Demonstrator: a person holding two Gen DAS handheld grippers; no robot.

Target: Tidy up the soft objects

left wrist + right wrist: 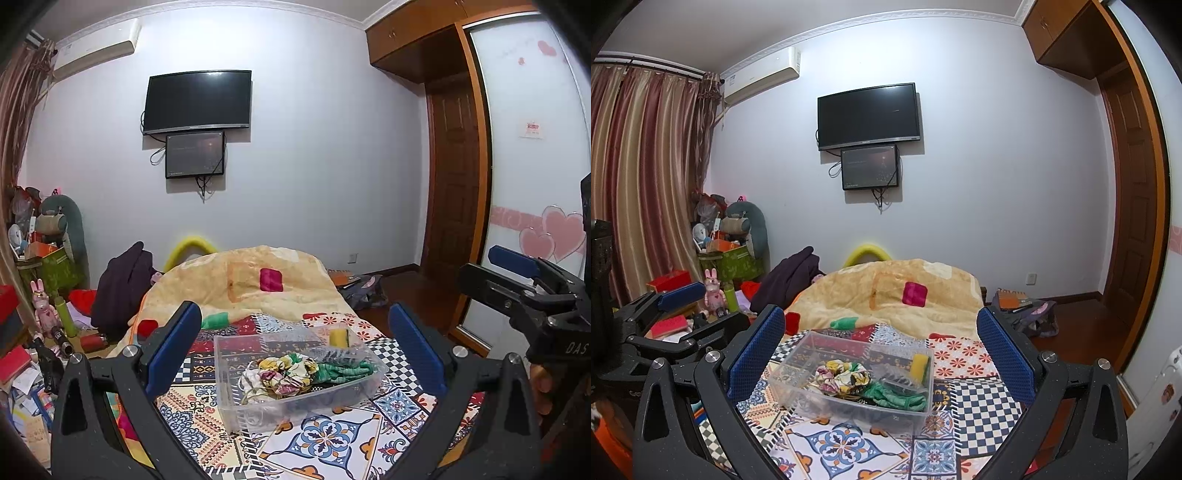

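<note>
A clear plastic bin (236,402) (798,395) sits on the patterned bedspread. Inside lie a floral scrunchie (284,373) (842,376), a green cloth (340,371) (897,397), a white cloth (251,380) and a yellow sponge (340,338) (919,363) at the far side. My left gripper (295,350) is open and empty, held above and in front of the bin. My right gripper (882,347) is open and empty, also in front of the bin. Each gripper shows at the edge of the other's view: the right one (517,273) and the left one (683,306).
A crumpled beige blanket (258,280) (886,291) with red and green patches covers the far bed. A dark garment (122,288) lies to the left. Cluttered boxes and toys (44,295) fill the left floor. A wardrobe (535,147) and a bag on the floor (1030,314) are to the right.
</note>
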